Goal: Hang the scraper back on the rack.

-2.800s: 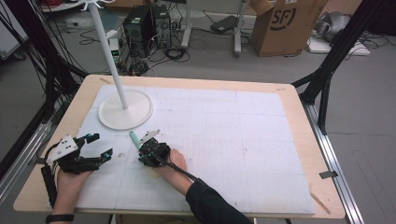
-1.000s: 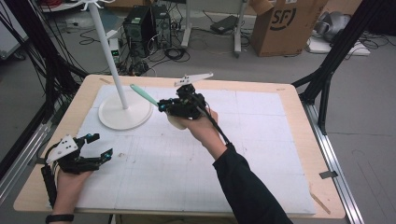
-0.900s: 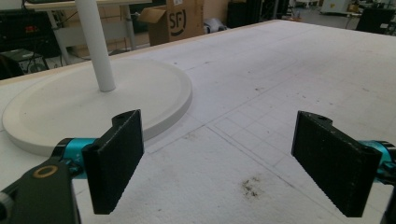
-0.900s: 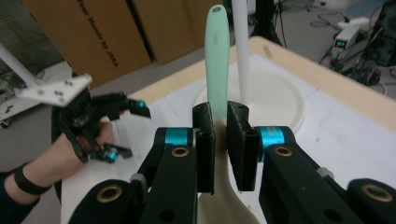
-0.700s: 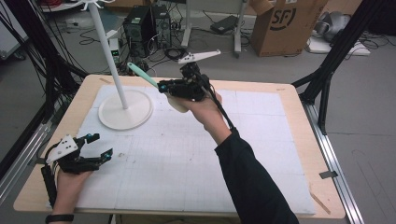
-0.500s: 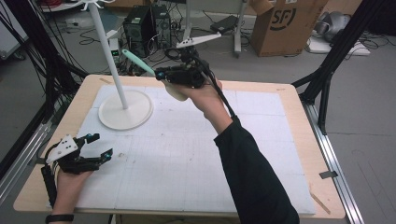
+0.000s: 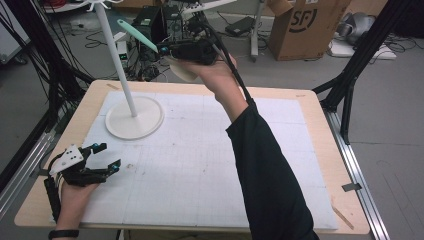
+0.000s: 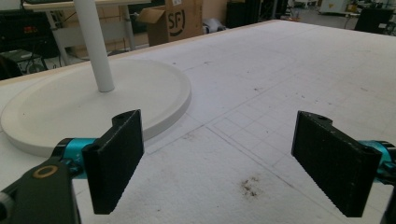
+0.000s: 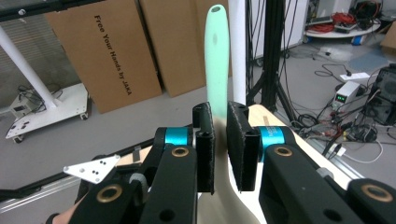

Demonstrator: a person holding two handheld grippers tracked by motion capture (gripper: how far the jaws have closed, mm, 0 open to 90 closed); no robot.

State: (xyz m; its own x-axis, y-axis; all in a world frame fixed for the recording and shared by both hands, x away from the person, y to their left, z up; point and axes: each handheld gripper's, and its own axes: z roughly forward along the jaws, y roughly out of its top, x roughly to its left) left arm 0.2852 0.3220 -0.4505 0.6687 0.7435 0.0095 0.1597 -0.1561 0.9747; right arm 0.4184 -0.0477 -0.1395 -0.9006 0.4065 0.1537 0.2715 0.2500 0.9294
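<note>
The right tongs (image 9: pixel 220 149) are pinching a mint-green spoon (image 9: pixel 216 56) up high by the white stand (image 7: pixel 131 102) — maybe to hang it — while the left tongs (image 8: pixel 233 158) are resting wide and empty on the tabletop (image 7: pixel 200 165) — the pinch showing best in the right gripper view.
</note>
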